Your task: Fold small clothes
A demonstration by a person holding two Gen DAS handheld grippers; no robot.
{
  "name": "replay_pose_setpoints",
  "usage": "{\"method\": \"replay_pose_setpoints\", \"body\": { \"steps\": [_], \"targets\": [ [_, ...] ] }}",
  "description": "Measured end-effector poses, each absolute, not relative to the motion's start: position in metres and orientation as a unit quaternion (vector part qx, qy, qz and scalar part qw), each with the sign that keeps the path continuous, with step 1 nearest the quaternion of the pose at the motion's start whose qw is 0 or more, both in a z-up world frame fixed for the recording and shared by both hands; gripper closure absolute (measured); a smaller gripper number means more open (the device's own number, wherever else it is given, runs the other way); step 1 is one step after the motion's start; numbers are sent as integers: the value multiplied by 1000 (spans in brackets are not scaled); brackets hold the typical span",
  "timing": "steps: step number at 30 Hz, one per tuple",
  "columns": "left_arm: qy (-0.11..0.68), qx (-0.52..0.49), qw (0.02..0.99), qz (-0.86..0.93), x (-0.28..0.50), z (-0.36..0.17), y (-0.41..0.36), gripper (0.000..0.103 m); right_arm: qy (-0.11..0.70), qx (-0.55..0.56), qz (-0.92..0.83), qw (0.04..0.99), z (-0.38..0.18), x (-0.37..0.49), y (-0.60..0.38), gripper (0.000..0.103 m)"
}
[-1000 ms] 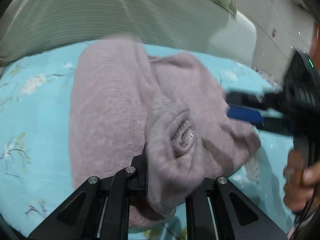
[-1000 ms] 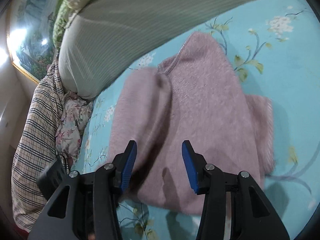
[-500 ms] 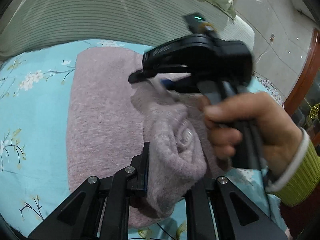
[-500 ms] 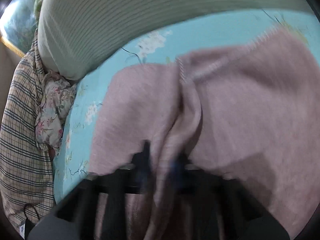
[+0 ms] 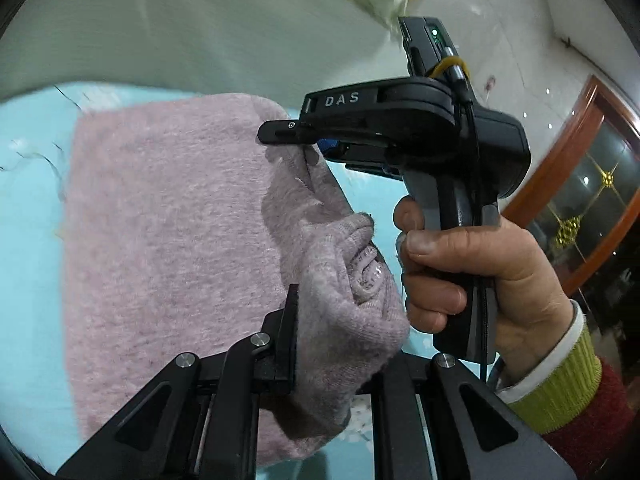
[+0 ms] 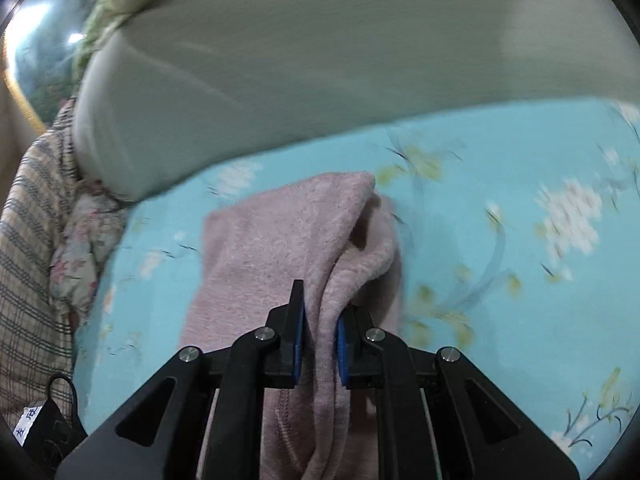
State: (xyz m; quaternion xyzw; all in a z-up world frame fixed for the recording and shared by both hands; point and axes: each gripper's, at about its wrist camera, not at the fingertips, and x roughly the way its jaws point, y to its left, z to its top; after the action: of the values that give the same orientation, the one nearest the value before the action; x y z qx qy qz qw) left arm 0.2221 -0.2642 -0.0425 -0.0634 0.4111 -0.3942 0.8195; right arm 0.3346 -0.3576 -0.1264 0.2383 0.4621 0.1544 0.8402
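A fuzzy pink garment lies on a turquoise flowered bedsheet. My left gripper is shut on a bunched cuff of it, lifted off the sheet. The right gripper, gripped by a person's hand, pinches another edge of the cloth further back. In the right wrist view, my right gripper is shut on a raised fold of the pink garment, its blue pads pressing both sides. The rest of the cloth hangs and drapes down onto the sheet.
A large grey-green striped pillow lies along the back of the bed. A plaid cloth and a flowered cloth are piled at the left. A wooden-framed glass cabinet stands off the bed to the right.
The right gripper went from open above the cloth to shut on a fold, then rose and moved across. The left gripper lifted its held cuff and moved; the garment now covers less sheet.
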Motion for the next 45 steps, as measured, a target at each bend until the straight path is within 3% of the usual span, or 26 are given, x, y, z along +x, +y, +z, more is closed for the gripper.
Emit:
{"method": "replay_pose_setpoints", "body": {
  "steps": [6, 9, 17, 21, 27, 36, 37, 38, 39, 40, 43, 45],
  "targets": [
    [422, -25, 820, -386, 218, -62, -290, 90, 460, 252, 151, 838, -144, 334, -359, 88],
    [425, -22, 818, -388, 218, -62, -293, 86, 458, 251, 148, 840, -144, 332, -357, 79],
    [429, -49, 809, -400, 200, -41, -241, 43, 436, 243, 140, 855, -125, 295, -371, 19],
    [412, -59, 836, -359, 200, -30, -190, 22, 448, 234, 157, 848, -130, 280, -369, 15],
    [461, -150, 820, -304, 253, -54, -134, 21, 483, 247, 163, 824, -159, 276, -367, 15],
    [519, -220, 758, -328, 302, -99, -151, 20, 500, 302, 202, 786, -182, 289, -362, 15],
    [525, -222, 753, -329, 309, -106, -154, 20, 500, 305, 202, 785, -184, 290, -361, 22],
    [526, -220, 752, -331, 313, -109, -157, 20, 504, 306, 199, 783, -186, 291, -360, 43],
    [521, -214, 756, -332, 316, -109, -161, 22, 511, 314, 198, 776, -190, 292, -359, 52],
    [515, -203, 761, -337, 316, -106, -165, 31, 514, 327, 200, 767, -193, 293, -359, 58],
    [506, -180, 770, -345, 318, -105, -176, 52, 508, 324, 194, 774, -183, 288, -354, 65],
    [496, -179, 773, -353, 314, -100, -170, 61, 498, 320, 197, 782, -169, 282, -347, 67]
  ]
}}
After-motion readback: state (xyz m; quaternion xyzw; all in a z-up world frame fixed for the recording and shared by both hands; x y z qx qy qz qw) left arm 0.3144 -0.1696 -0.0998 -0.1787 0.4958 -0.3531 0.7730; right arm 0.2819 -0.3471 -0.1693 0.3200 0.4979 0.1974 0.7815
